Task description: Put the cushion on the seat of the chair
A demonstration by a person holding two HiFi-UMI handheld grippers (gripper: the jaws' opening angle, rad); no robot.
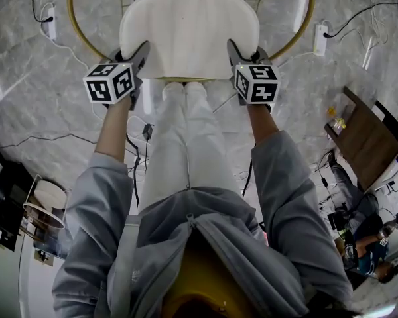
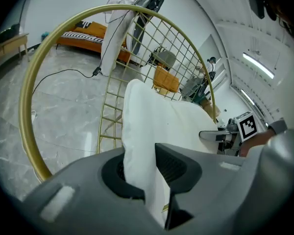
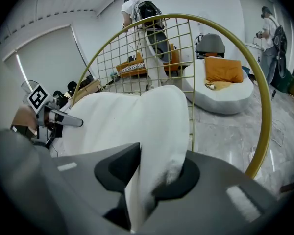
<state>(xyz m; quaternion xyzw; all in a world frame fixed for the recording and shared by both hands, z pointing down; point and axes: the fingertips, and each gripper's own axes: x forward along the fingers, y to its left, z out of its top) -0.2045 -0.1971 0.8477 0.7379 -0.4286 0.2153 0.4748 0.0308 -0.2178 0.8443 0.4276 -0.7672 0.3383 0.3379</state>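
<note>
The white cushion (image 1: pixel 189 32) lies flat over the seat inside the gold wire chair (image 1: pixel 76 28), straight ahead of the person's legs. My left gripper (image 1: pixel 139 55) holds the cushion's near left corner and my right gripper (image 1: pixel 235 52) its near right corner. In the left gripper view the cushion (image 2: pixel 152 126) runs between the dark jaws of the left gripper (image 2: pixel 149 173), which pinch its edge, with the gold hoop (image 2: pixel 34 82) around it. The right gripper view shows the cushion (image 3: pixel 122 121) squeezed in the right gripper (image 3: pixel 157 175), the chair's grid back (image 3: pixel 225 33) behind.
Power strips (image 1: pixel 51 15) (image 1: pixel 320 38) and cables lie on the marble floor on either side of the chair. A wooden table (image 1: pixel 365 141) stands at the right, a round stand (image 1: pixel 46 204) at the left. A white lounger with an orange pillow (image 3: pixel 220 87) and people stand beyond.
</note>
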